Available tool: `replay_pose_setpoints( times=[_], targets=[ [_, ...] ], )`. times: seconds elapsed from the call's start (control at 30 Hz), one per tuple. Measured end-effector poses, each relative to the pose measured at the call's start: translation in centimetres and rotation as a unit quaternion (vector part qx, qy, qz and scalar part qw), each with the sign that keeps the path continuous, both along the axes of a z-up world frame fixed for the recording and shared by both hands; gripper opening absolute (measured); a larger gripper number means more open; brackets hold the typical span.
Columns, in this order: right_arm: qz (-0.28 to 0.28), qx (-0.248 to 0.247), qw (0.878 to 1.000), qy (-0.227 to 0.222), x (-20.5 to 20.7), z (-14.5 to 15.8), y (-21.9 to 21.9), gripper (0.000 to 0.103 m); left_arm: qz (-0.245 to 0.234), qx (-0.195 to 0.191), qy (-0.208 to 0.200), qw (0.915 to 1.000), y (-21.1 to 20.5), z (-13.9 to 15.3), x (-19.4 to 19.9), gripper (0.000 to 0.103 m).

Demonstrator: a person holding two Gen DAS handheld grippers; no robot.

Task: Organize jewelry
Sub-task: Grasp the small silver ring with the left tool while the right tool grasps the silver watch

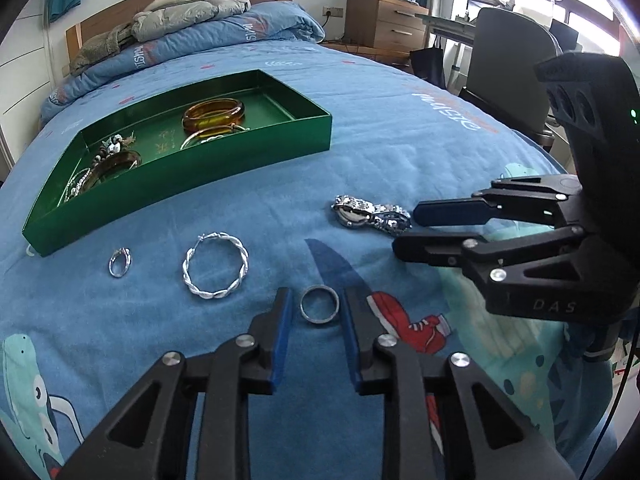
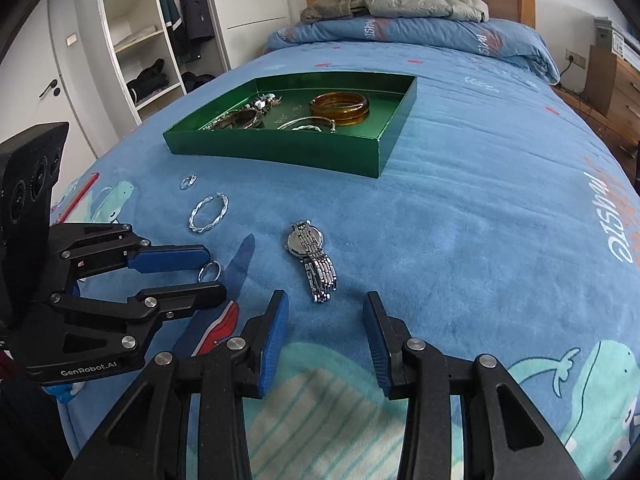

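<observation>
The left gripper (image 1: 316, 312) is sitting low over the blue bedspread (image 1: 400, 152) with its blue-padded fingers (image 1: 282, 336) spread apart, one on each side of a plain silver ring (image 1: 319, 304). The ring is lying flat on the cloth between the pads, and neither pad is pressing on it; seen from the right wrist view, the same ring (image 2: 209, 271) is lying just off the tip of the upper pad, in the gap between the two fingers.

The right gripper (image 2: 325, 312) is also standing released, its fingers (image 2: 276, 332) wider apart and holding nothing. A silver watch (image 2: 312, 256) is lying on the bedspread at 12 o'clock from it, with the end of its band reaching close to the gap between the fingertips.

At 10 o'clock from the left gripper, a twisted silver bangle (image 1: 215, 266) and a small silver ring (image 1: 119, 262) are resting on the cloth, well apart from each other. Beyond them, at 11 o'clock, a green tray (image 1: 256, 148) is holding an amber bangle (image 1: 213, 114) and other pieces.
</observation>
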State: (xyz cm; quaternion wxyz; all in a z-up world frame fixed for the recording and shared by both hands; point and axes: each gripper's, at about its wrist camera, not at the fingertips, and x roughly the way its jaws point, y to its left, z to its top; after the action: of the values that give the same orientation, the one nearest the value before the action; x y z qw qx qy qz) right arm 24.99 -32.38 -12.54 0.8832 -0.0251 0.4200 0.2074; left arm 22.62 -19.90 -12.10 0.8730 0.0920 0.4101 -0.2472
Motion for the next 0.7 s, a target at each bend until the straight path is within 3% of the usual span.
replay_pose_setpoints(
  times=[0.17,0.33,0.7],
  targets=[
    [0.014,-0.005,1.0,-0.006,0.9,0.0,0.6,0.029,0.003,-0.003,-0.001,1.0,0.2,-0.1,0.1,0.019],
    [0.027,-0.017,0.999,-0.008,1.0,-0.2,1.2,0.009,0.004,0.004,-0.005,1.0,0.0,-0.1,0.0,0.019],
    [0.006,-0.004,1.0,-0.005,-2.5,1.0,1.0,0.008,0.011,-0.01,0.007,0.9999,0.3,1.7,-1.4,0.019]
  ],
)
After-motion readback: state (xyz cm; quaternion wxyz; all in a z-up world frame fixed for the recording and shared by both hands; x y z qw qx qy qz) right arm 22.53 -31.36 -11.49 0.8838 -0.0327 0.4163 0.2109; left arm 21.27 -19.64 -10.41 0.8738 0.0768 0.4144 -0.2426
